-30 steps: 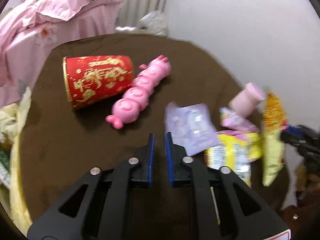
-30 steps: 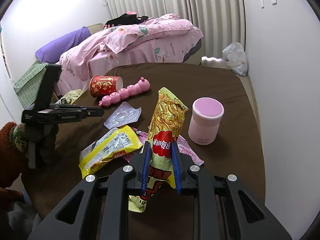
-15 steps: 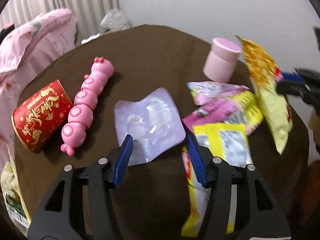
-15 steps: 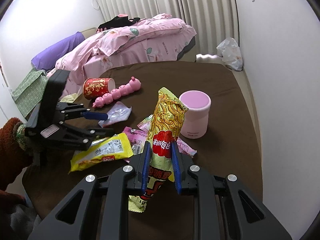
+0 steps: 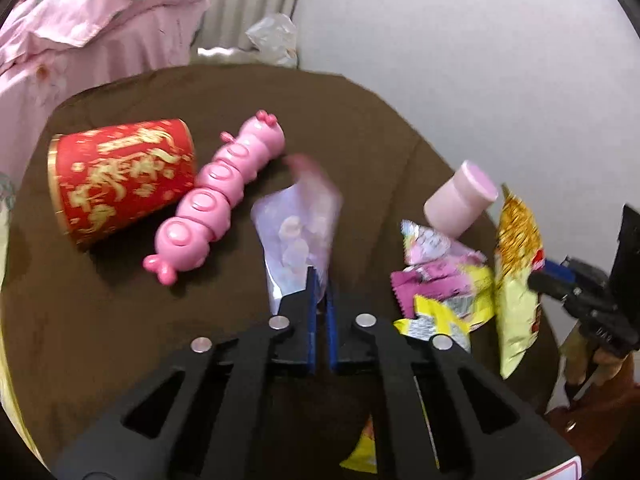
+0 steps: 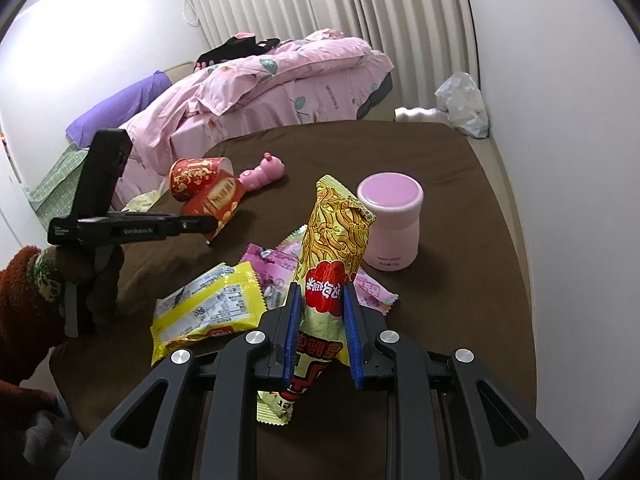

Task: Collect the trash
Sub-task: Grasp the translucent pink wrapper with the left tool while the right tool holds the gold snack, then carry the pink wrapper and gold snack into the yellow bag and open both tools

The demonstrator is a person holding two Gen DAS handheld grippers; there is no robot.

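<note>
My left gripper [image 5: 319,276] is closing tight on a thin pale purple wrapper [image 5: 296,232], which hangs blurred above the brown table [image 5: 340,112]. From the right wrist view this gripper [image 6: 192,224] is seen side-on, and the wrapper [image 6: 216,204] in it shows a red printed face. My right gripper [image 6: 320,308] is shut on a tall yellow noodle-snack packet [image 6: 332,248], held upright over the table. That packet [image 5: 516,264] also appears at the right edge of the left wrist view. A yellow wrapper [image 6: 208,312] and pink wrappers [image 6: 268,260] lie on the table.
A red cup [image 5: 120,176] lies on its side beside a pink caterpillar toy [image 5: 224,196]. A pink jar [image 6: 390,224] stands right of the wrappers. Behind the table are a bed with a pink quilt [image 6: 280,68] and a white plastic bag [image 6: 460,104] by the wall.
The left gripper opened around the pale purple wrapper, then shut on it and raised it off the table. The right gripper kept its hold on the yellow packet.
</note>
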